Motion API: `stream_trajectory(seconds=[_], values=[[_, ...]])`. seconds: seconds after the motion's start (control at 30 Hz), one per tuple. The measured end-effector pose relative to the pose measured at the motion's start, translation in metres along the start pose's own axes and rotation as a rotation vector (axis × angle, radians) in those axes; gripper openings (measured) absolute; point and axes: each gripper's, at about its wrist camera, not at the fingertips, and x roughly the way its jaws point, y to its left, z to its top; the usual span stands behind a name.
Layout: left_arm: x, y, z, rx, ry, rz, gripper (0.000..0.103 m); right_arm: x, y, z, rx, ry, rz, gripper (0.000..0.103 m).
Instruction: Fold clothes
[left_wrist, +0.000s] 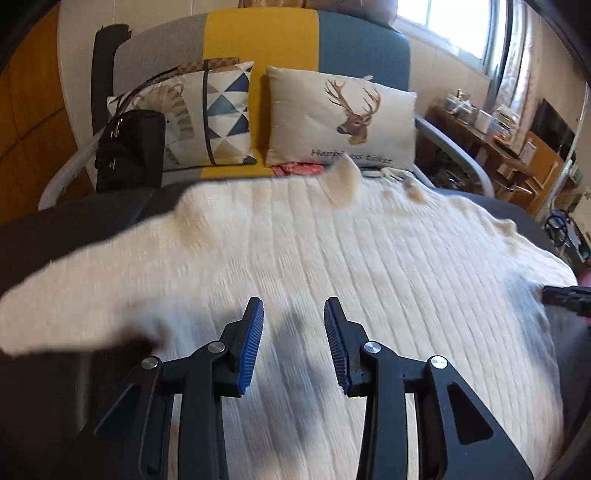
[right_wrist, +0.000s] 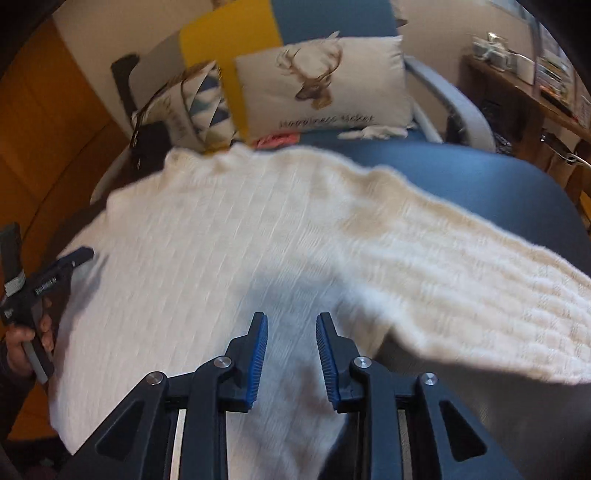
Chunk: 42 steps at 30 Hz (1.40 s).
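One white knit sweater (left_wrist: 295, 251), spread flat. Two claws: left claw (left_wrist: 293, 314), right claw (right_wrist: 291, 325), each with two blue-padded fingers, set apart. Two cushions: one deer cushion (left_wrist: 340, 118), one triangle-pattern cushion (left_wrist: 218, 110). One black bag (left_wrist: 129, 147). One person's hand (right_wrist: 26, 339) visible.

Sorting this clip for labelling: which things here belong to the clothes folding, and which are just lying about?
Part of the job:
- white knit sweater, spread flat
- left tongs, open, empty
- right tongs, open, empty

Lying about:
- deer cushion
- triangle-pattern cushion
- black bag
- pink cloth under the deer cushion
- cluttered desk
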Motion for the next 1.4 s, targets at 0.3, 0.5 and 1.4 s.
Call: stream_trajectory(seconds=[0.3,0.5,1.4], values=[[0.02,0.014,-0.028,-0.015,0.049,0.056,0.041,0.008,0.006,-0.033,-0.02,-0.005,-0.023,0.028],[-0.019,0.018,-0.047,-0.126,0.011,-0.004,0.046,-0.014,0.042,-0.065,-0.083,-0.022,-0.033,0.034],[-0.079,0.029,-0.137,-0.013,-0.04,0.083,0.047,-0.053,0.096,-0.175,-0.166,-0.08,-0.064,0.054]])
